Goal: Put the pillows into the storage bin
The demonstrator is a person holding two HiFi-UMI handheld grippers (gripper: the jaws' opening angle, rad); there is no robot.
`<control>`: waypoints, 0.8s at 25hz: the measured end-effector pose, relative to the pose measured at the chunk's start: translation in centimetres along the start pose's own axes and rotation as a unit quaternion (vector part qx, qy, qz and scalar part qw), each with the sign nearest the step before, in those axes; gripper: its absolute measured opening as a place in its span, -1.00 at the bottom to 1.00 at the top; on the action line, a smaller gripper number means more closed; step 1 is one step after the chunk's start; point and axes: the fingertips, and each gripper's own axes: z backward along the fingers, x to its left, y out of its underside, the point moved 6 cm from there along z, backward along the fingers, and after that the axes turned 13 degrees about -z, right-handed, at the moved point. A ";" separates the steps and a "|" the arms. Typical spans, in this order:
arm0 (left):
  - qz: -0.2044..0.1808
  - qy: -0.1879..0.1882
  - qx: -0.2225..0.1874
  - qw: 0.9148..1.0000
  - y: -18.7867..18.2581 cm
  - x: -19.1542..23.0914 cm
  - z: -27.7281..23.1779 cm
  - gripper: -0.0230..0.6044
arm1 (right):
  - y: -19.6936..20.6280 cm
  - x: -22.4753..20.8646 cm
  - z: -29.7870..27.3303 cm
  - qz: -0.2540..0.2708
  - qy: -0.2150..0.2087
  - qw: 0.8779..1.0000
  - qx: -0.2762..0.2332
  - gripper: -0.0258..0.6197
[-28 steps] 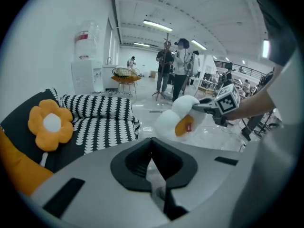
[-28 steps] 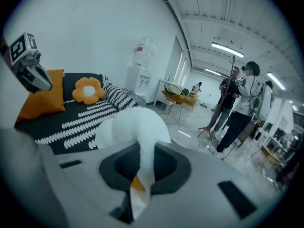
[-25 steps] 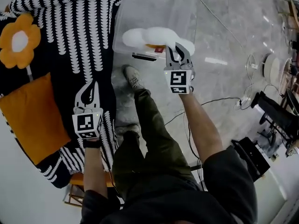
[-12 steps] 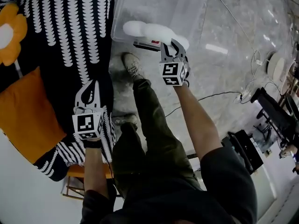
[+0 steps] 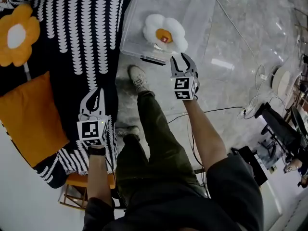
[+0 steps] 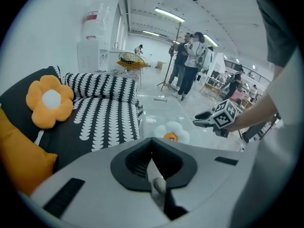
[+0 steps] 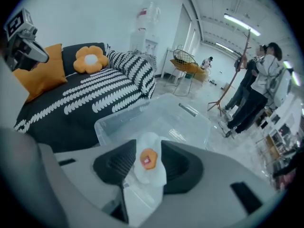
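Pillow (image 5: 165, 32): white flower shape with rounded petals, orange centre and a small red mark; lies flat inside the storage bin (image 5: 192, 8).
Storage bin: clear plastic, on the floor beside the bed (image 5: 82, 28).
Right tongs (image 5: 183, 60): over the bin's near rim; jaws have just been opening, narrowly apart, gripping nothing.
Left tongs (image 5: 96, 94): pressed together, empty, above the black-and-white bed.

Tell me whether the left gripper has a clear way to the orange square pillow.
Probably yes: the left gripper hangs over the bedspread right beside the orange square pillow, with nothing lying between them. Its jaws are together, so they would have to open first.
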 end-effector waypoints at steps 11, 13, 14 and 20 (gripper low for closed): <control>0.065 -0.155 -0.054 0.984 -7.3 6.4 11.5 -0.92 | -16.1 2.1 4.4 0.058 -0.118 0.988 -0.077 -0.15; 0.080 -0.186 -0.062 0.977 -7.1 8.9 14.9 -0.92 | -19.5 5.1 5.2 0.076 -0.139 0.983 -0.091 -0.15; 0.087 -0.199 -0.065 0.974 -6.7 10.0 16.8 -0.92 | -21.0 6.9 5.8 0.084 -0.148 0.981 -0.097 -0.15; 0.147 -0.312 -0.094 0.934 -2.0 14.3 28.7 -0.92 | -31.2 20.3 9.6 0.170 -0.235 0.943 -0.161 -0.15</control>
